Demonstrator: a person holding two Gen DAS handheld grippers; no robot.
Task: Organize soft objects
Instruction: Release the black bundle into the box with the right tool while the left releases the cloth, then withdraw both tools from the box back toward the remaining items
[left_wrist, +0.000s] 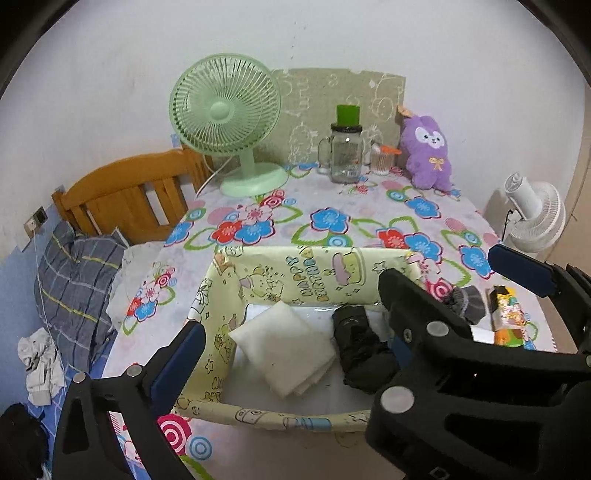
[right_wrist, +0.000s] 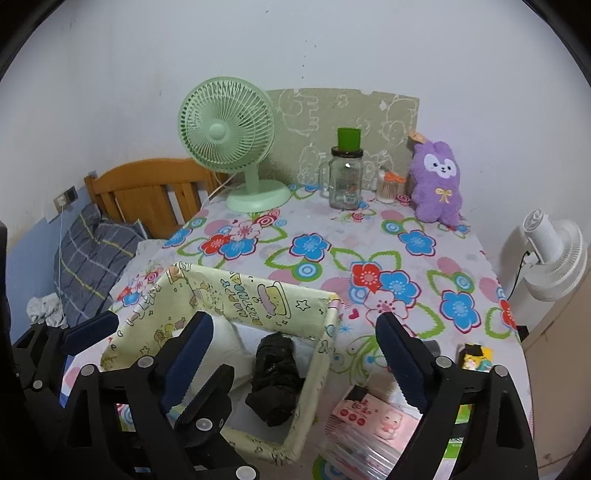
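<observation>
A pale yellow cartoon-print fabric box (left_wrist: 317, 275) (right_wrist: 147, 317) stands on the flowered table. Inside lie a folded white cloth (left_wrist: 284, 347) and a rolled black cloth (left_wrist: 356, 332) (right_wrist: 275, 373). A grey sock (left_wrist: 467, 301) lies on the table right of the box. A purple plush rabbit (left_wrist: 428, 151) (right_wrist: 437, 181) stands at the back right. My left gripper (left_wrist: 295, 325) is open and empty over the box. My right gripper (right_wrist: 295, 354) is open and empty over the box's right wall; its two fingers (left_wrist: 524, 271) also show in the left wrist view.
A green desk fan (left_wrist: 229, 122) (right_wrist: 229, 140), a glass jar with green lid (left_wrist: 345, 147) (right_wrist: 345, 173) and a cotton-swab pot (left_wrist: 380, 158) stand at the back. Tissue packs (right_wrist: 373, 417) and a small colourful pack (left_wrist: 508, 314) lie front right. A white fan (right_wrist: 554, 254) stands off the table.
</observation>
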